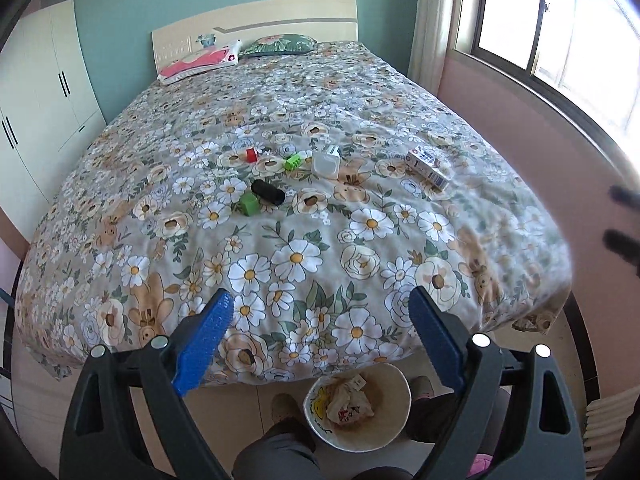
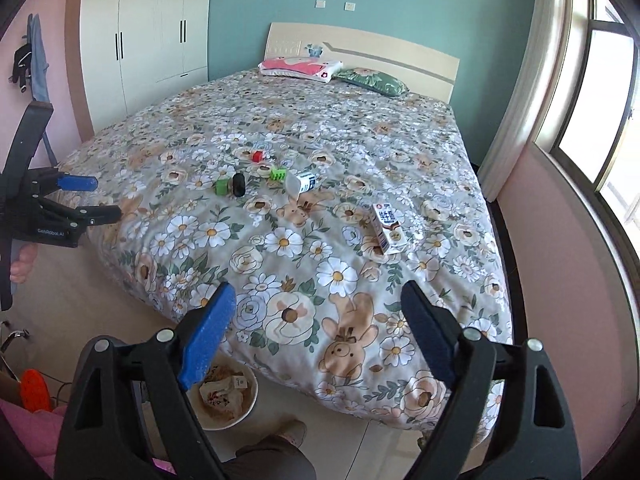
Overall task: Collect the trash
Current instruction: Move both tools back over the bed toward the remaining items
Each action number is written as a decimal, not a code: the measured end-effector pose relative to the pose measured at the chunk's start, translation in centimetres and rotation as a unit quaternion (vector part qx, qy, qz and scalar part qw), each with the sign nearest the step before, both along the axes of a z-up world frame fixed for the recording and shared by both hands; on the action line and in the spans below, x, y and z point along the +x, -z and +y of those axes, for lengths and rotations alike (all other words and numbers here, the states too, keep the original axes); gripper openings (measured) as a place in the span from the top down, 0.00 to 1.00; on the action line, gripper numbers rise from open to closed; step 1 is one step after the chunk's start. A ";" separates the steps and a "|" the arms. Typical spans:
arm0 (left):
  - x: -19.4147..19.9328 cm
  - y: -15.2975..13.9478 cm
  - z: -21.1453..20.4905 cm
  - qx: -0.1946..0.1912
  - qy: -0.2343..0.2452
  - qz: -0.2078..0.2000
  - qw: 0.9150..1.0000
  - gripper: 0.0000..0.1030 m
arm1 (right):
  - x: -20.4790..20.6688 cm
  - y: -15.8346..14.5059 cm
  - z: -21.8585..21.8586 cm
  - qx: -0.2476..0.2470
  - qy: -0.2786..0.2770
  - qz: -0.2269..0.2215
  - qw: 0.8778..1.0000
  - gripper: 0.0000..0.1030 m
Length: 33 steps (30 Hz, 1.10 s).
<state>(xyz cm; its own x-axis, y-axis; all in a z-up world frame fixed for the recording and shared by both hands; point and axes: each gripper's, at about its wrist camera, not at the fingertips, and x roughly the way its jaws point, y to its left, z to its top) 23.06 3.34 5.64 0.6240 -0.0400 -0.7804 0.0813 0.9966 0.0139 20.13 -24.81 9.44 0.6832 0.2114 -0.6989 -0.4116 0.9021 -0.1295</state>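
Small items lie mid-bed on a floral cover: a milk carton, a tipped white plastic cup, a black cylinder, green blocks and a red block. On the floor at the bed's foot stands a pale waste bin with crumpled wrappers inside. My left gripper hangs open and empty above the bin. Off the bed's near corner, my right gripper is open with nothing between its blue pads.
A person's legs and shoes flank the bin. White wardrobe stands left of the bed, a window and pink wall on the right. Two pillows lie at the headboard. An orange object lies on the floor at left.
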 end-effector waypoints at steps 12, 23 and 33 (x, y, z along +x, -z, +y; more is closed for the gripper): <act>7.0 -3.2 -1.2 -0.008 -0.018 -0.001 1.000 0.11 | 7.1 -3.7 -1.8 -0.002 0.022 -0.001 1.000 0.19; 15.1 -0.7 -1.4 -0.041 -0.068 0.040 0.996 0.11 | 16.9 -1.5 -3.6 -0.001 0.029 0.027 0.999 0.19; 22.4 7.3 0.8 -0.070 -0.122 0.103 0.985 0.11 | 25.8 7.0 -4.4 -0.019 0.033 0.087 0.996 0.19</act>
<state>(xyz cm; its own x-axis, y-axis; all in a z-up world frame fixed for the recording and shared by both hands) 45.44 4.11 -1.62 0.4577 -0.0255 -0.8887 -0.1734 0.9778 -0.1173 45.97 -29.23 2.40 0.5633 0.1408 -0.8141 -0.3709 0.9236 -0.0969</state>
